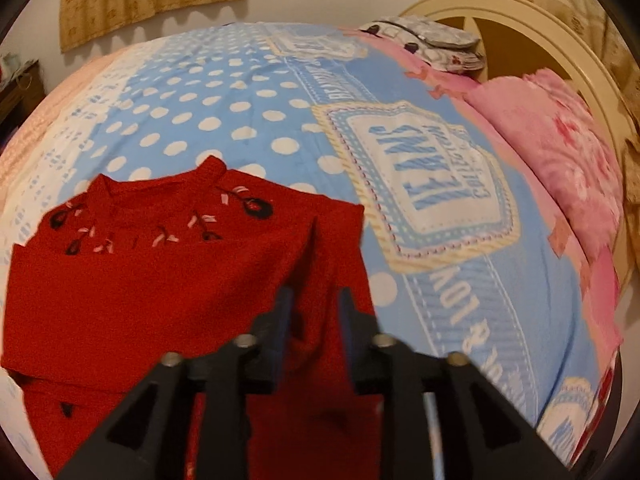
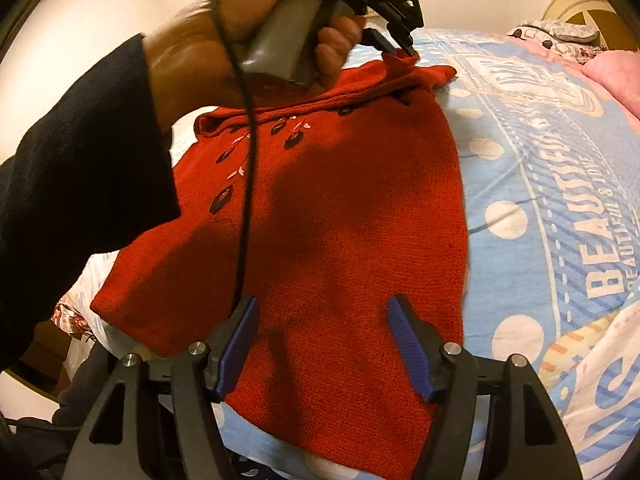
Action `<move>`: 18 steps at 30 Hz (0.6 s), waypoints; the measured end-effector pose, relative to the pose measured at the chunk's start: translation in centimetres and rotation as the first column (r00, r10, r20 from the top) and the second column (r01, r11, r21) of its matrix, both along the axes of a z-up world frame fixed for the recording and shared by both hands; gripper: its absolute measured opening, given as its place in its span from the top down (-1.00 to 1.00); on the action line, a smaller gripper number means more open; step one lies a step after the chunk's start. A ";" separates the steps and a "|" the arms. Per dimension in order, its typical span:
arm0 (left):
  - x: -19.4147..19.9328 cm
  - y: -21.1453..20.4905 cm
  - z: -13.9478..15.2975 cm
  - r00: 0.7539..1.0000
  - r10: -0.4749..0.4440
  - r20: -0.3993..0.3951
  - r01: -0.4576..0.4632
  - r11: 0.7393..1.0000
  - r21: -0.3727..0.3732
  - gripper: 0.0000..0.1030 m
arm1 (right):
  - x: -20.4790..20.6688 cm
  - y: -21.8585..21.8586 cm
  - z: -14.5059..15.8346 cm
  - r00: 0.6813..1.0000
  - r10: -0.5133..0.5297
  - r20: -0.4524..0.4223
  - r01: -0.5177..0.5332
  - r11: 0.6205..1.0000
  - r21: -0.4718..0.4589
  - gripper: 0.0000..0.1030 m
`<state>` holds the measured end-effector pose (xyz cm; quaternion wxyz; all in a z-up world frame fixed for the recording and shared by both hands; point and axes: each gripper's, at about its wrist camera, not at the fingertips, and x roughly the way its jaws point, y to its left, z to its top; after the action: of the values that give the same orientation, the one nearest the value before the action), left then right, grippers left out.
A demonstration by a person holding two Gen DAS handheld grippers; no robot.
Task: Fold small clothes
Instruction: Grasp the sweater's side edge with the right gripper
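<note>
The left gripper (image 1: 314, 304) hangs over the right-hand part of the red sweater (image 1: 152, 264), its two dark fingers a modest way apart with a raised ridge of the knit running between them. The pads do not look pressed on the cloth, so I read it as parted and holding nothing, though the tips are blurred. From the right wrist view the same gripper (image 2: 394, 46) sits at the far end of the sweater (image 2: 340, 220), its tips right at a folded-over sleeve, with the person's hand (image 2: 256, 28) wrapped round its grey handle and a black sleeve (image 2: 80, 152) trailing back on the left.

The right gripper (image 2: 322, 344) is near the sweater's hem, blue pads spread wide and nothing between them but the flat knit below; it holds nothing.

The sweater lies face up on the blue dotted bedsheet (image 1: 240, 92), neck and embroidered flowers (image 1: 168, 224) toward the far side, one sleeve already laid across the chest. I judge the step in hand to be the sleeve fold, with that sleeve just set down. The next move likely calls for squaring the other side, then both grippers pinching the hem and carrying it up to the neck.

No boxes or baskets show. On the bed's far right lie a pink pillow (image 1: 560, 152) and a folded patterned cloth (image 1: 432, 44) against the cream headboard (image 1: 552, 32).
</note>
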<state>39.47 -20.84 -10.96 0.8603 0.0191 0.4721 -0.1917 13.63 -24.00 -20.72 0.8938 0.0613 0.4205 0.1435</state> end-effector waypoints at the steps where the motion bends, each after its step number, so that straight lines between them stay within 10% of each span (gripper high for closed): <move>1: -0.5 0.8 0.6 1.000 -0.006 0.028 0.006 1.000 0.003 0.11 | 0.0 0.1 0.0 1.000 0.001 0.002 -0.001 1.000 -0.003 -0.31; 5: -3.6 6.9 2.5 0.977 0.019 0.212 -0.039 0.995 0.093 -0.44 | 0.1 -0.3 0.3 1.000 0.004 0.004 -0.004 1.000 0.017 -0.31; 10: -6.1 16.5 0.6 0.933 0.101 0.346 -0.209 0.933 0.293 -0.56 | 0.0 -1.2 2.8 0.999 -0.027 0.041 0.024 0.997 0.068 -0.31; 18: -4.7 24.6 -3.4 0.940 0.253 0.229 -0.306 0.922 0.237 -0.59 | 6.7 -2.0 8.9 0.988 -0.044 0.146 0.046 0.999 -0.011 -0.31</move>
<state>34.76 3.78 -14.37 0.9101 0.0864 0.4053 0.0022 20.31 -26.02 -11.79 0.9256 0.0537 0.3534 0.1246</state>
